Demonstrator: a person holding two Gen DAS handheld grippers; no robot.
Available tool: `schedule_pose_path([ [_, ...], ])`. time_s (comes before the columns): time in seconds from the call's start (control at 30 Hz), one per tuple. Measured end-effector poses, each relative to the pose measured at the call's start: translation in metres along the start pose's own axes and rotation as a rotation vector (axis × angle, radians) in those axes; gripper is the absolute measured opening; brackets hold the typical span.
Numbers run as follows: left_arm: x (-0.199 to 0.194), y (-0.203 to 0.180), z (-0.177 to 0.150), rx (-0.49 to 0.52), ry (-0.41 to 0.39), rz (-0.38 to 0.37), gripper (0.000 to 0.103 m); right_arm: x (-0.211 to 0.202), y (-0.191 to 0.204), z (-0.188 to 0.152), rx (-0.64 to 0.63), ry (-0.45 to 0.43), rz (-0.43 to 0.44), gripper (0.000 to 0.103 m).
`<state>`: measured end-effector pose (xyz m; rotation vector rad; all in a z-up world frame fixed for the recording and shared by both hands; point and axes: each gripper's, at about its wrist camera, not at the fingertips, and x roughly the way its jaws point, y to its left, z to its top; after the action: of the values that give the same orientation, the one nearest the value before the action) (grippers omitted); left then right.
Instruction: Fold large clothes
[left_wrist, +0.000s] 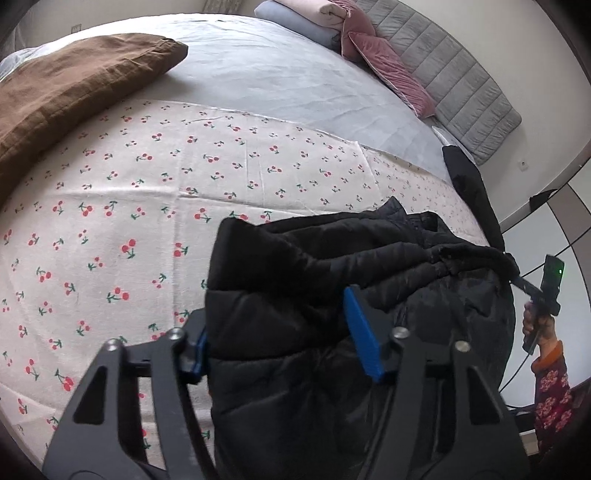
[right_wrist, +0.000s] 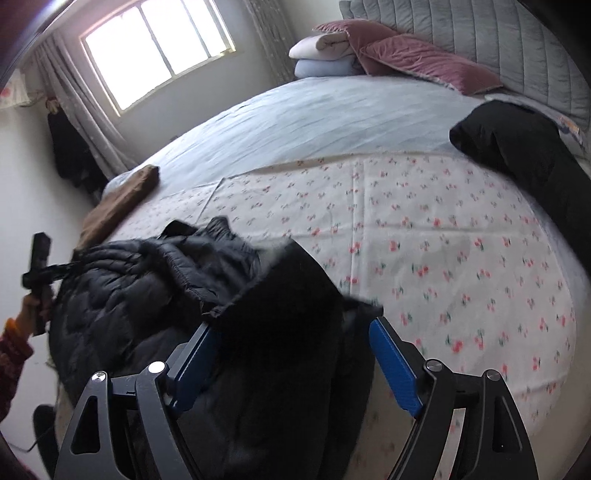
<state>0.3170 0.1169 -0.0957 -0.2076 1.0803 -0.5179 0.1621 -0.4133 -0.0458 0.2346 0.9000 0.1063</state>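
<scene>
Jaws of both grippers hold the black jacket (left_wrist: 332, 295) aloft

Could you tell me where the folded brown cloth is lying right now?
The brown cloth lies at the bed's far left edge in the left wrist view, straddling the cherry-print sheet and the pale blue sheet, apart from the black puffer jacket.

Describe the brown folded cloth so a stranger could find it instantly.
Start at the large bed with the pale blue sheet. On its window-side edge, beside the cherry-print cloth, lies the brown folded cloth. It alone is plain brown; the other garments are black.
</scene>
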Motion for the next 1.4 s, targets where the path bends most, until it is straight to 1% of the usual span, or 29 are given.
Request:
schedule_pose_path([
  [0.03, 0.0, -0.001, 0.001, 0.001, 0.001, -0.006, 0.048, 0.006, 0.002, 0.004, 0.001, -0.009, -0.021, 0.083],
  [0.07, 0.0, -0.002, 0.002, -0.001, 0.0, -0.013, 0.032, 0.012, 0.003, 0.008, 0.01, -0.016, -0.036, 0.074],
  [0.1, -0.002, -0.003, 0.002, -0.003, -0.004, -0.021, 0.026, 0.017, 0.005, 0.012, 0.017, -0.023, -0.038, 0.052],
  [0.13, -0.005, -0.005, 0.003, -0.006, -0.019, -0.036, 0.022, 0.021, 0.008, 0.015, 0.015, -0.027, -0.032, 0.04],
  [0.17, -0.01, -0.008, 0.004, 0.0, -0.046, -0.04, 0.019, 0.024, 0.01, 0.018, 0.014, -0.025, -0.037, 0.015],
  [0.2, -0.014, -0.01, 0.005, 0.008, -0.064, -0.042, 0.018, 0.025, 0.012, 0.02, 0.013, -0.027, -0.044, 0.011],
  [0.23, -0.02, -0.014, 0.006, 0.013, -0.09, -0.047, 0.017, 0.023, 0.016, 0.023, 0.01, -0.056, -0.066, 0.01],
  [0.3, -0.033, -0.02, 0.011, 0.016, -0.152, -0.069, 0.015, 0.014, 0.018, 0.028, 0.025, -0.108, -0.076, 0.009],
  [0.33, -0.038, -0.022, 0.013, 0.016, -0.18, -0.077, 0.015, 0.005, 0.018, 0.032, 0.04, -0.152, -0.076, 0.009],
  [0.4, -0.045, -0.027, 0.022, 0.018, -0.229, -0.074, 0.014, -0.005, 0.019, 0.039, 0.051, -0.203, -0.08, 0.008],
  [0.47, -0.044, -0.03, 0.034, 0.024, -0.262, -0.035, 0.014, -0.009, 0.017, 0.05, 0.059, -0.226, -0.103, 0.008],
  [0.6, -0.02, -0.025, 0.059, -0.016, -0.264, 0.03, 0.014, 0.007, 0.007, 0.072, 0.09, -0.216, -0.167, 0.008],
  [0.7, 0.012, -0.021, 0.073, -0.052, -0.225, 0.088, 0.014, 0.032, -0.004, 0.084, 0.124, -0.183, -0.223, 0.008],
  [0.8, 0.044, -0.021, 0.079, -0.05, -0.17, 0.182, 0.017, 0.059, -0.01, 0.086, 0.103, -0.121, -0.317, 0.009],
  [0.87, 0.06, -0.023, 0.083, -0.042, -0.128, 0.249, 0.029, 0.075, -0.012, 0.083, 0.084, -0.064, -0.385, 0.01],
  [0.9, 0.063, -0.024, 0.083, -0.04, -0.121, 0.269, 0.032, 0.083, -0.015, 0.081, 0.08, -0.033, -0.419, 0.011],
  [0.93, 0.063, -0.025, 0.084, -0.039, -0.121, 0.285, 0.036, 0.087, -0.018, 0.079, 0.086, -0.008, -0.441, 0.013],
  [1.0, 0.05, -0.027, 0.083, -0.048, -0.149, 0.28, 0.046, 0.087, -0.021, 0.075, 0.105, 0.006, -0.446, 0.026],
  [1.03, 0.042, -0.029, 0.082, -0.049, -0.17, 0.274, 0.056, 0.083, -0.021, 0.074, 0.109, 0.004, -0.451, 0.029],
  [1.07, 0.035, -0.032, 0.08, -0.042, -0.19, 0.27, 0.06, 0.078, -0.018, 0.074, 0.102, 0.0, -0.455, 0.035],
  [1.1, 0.024, -0.038, 0.076, -0.026, -0.219, 0.265, 0.062, 0.072, -0.014, 0.074, 0.089, -0.008, -0.46, 0.044],
  [1.13, 0.015, -0.045, 0.071, -0.006, -0.236, 0.263, 0.065, 0.063, -0.004, 0.073, 0.067, -0.026, -0.462, 0.047],
  [1.17, 0.009, -0.052, 0.069, 0.015, -0.247, 0.261, 0.07, 0.056, 0.005, 0.072, 0.047, -0.043, -0.457, 0.054],
  [1.2, 0.004, -0.062, 0.063, 0.048, -0.263, 0.258, 0.073, 0.048, 0.017, 0.071, 0.016, -0.07, -0.446, 0.062],
  [1.23, 0.0, -0.075, 0.056, 0.088, -0.271, 0.254, 0.076, 0.041, 0.032, 0.07, -0.016, -0.092, -0.437, 0.065],
  [1.3, 0.003, -0.097, 0.046, 0.15, -0.256, 0.24, 0.078, 0.033, 0.06, 0.07, -0.074, -0.13, -0.41, 0.072],
  [1.37, 0.011, -0.119, 0.036, 0.218, -0.221, 0.224, 0.078, 0.032, 0.088, 0.067, -0.123, -0.145, -0.355, 0.076],
  [1.4, 0.018, -0.131, 0.031, 0.262, -0.203, 0.222, 0.078, 0.035, 0.101, 0.066, -0.146, -0.136, -0.324, 0.076],
])
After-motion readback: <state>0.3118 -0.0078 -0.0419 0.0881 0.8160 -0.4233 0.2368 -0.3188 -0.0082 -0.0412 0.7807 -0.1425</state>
